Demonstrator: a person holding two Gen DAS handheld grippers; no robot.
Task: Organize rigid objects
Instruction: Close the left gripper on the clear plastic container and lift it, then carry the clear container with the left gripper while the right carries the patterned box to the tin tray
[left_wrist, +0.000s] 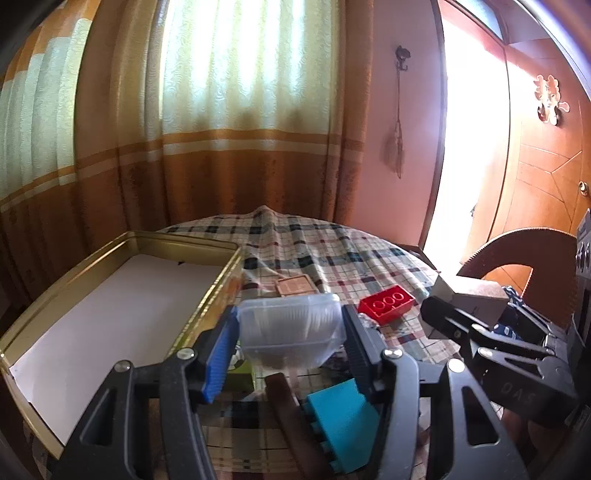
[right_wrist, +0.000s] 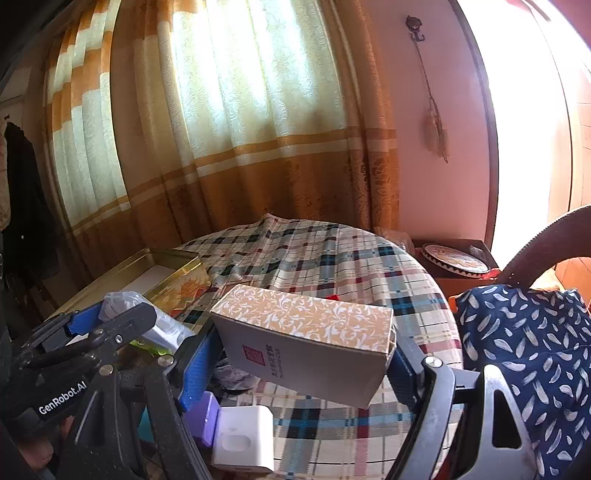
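clear plastic tub (left_wrist: 290, 332) pinched in the left gripper (left_wrist: 290, 345) and a patterned cardboard box (right_wrist: 306, 338) clamped in the right gripper (right_wrist: 295, 360), both raised over the plaid table (right_wrist: 332, 254), probably bound next for the open gold tin (left_wrist: 122, 254).

Left hand-held gripper (left_wrist: 290, 341) is pointing forward and tilting down a bit, its blue pads (left_wrist: 221, 354) pressing on both sides of a clear tub (left_wrist: 290, 332) and holding it up. Right hand-held gripper (right_wrist: 303, 354) is sitting just beside it on the right, tilting down about the same, jaws spreading wide and clamping a box (right_wrist: 306, 336) by its ends. Both are hanging level with each other, side by side.
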